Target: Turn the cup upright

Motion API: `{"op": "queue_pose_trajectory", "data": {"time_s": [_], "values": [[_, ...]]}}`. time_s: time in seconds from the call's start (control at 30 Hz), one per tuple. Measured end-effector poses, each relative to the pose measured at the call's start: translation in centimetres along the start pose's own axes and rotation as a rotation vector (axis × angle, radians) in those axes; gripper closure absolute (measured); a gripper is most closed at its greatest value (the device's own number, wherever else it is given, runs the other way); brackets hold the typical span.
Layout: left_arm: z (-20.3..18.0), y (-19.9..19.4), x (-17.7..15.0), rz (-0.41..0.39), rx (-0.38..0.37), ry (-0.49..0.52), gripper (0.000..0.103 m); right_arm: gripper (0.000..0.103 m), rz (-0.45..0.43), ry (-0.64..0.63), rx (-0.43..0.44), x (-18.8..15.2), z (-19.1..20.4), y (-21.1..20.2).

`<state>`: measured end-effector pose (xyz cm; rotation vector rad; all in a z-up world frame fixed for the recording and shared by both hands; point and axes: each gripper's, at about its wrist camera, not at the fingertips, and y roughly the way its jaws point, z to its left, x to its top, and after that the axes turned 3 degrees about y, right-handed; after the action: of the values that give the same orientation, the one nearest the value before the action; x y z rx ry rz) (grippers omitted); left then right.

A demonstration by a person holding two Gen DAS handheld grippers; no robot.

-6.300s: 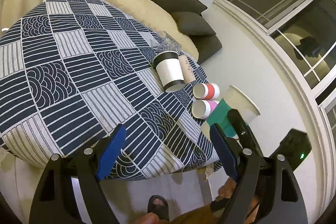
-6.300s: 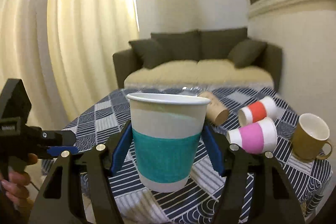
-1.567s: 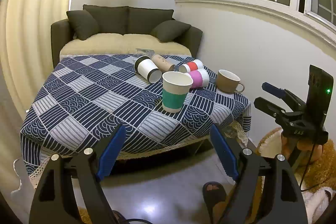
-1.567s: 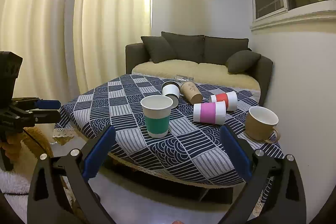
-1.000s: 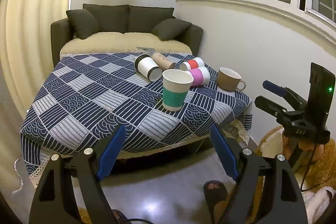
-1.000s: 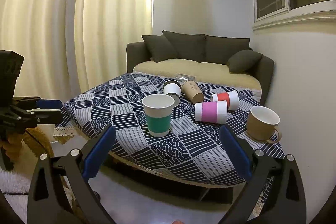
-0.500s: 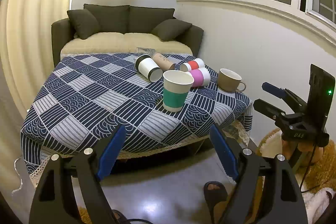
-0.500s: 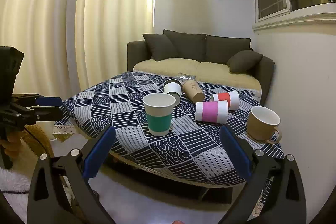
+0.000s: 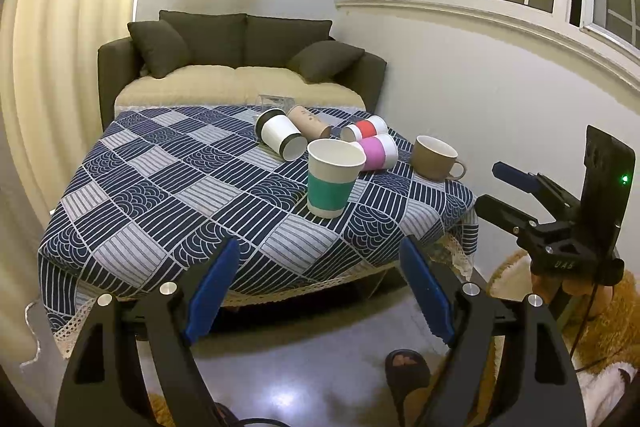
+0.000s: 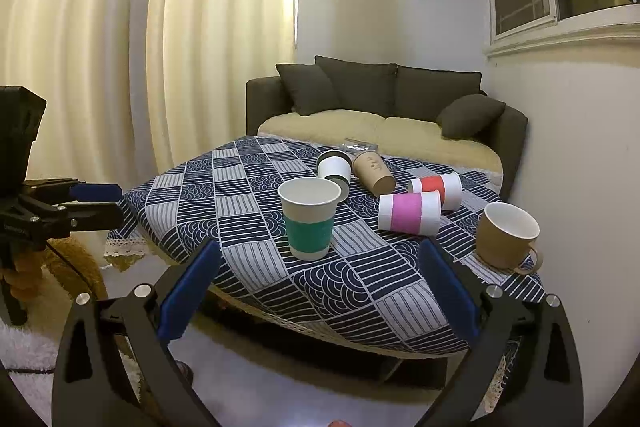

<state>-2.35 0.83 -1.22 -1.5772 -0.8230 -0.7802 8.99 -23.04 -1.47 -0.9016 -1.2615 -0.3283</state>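
Note:
A paper cup with a teal band (image 9: 331, 183) stands upright on the patterned tablecloth (image 9: 160, 195); it also shows in the right wrist view (image 10: 310, 223). My left gripper (image 9: 320, 287) is open and empty, held back off the table's near edge. My right gripper (image 10: 320, 291) is open and empty, also off the table, below the cup. Each gripper shows in the other's view, the right one (image 9: 520, 195) and the left one (image 10: 80, 205).
Behind the teal cup lie a black-and-white cup (image 9: 280, 139), a brown cup (image 9: 310, 121), a red-banded cup (image 9: 364, 129) and a pink-banded cup (image 9: 378, 155). A brown mug (image 9: 434, 159) stands upright at the right. A sofa (image 9: 240, 67) is behind the table.
Over the earlier frames my right gripper set the teal cup down upright and let go. Both grippers pulled back from the table. In the last second little has moved.

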Motion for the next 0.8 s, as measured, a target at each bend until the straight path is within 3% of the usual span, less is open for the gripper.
{"op": "queue_pose_trajectory", "data": {"time_s": [0.8], "values": [[-0.28,-0.02,0.10,-0.005,0.005,-0.007,0.023,0.005,-0.017,0.023,-0.021,0.13,-0.28,-0.35]]}}
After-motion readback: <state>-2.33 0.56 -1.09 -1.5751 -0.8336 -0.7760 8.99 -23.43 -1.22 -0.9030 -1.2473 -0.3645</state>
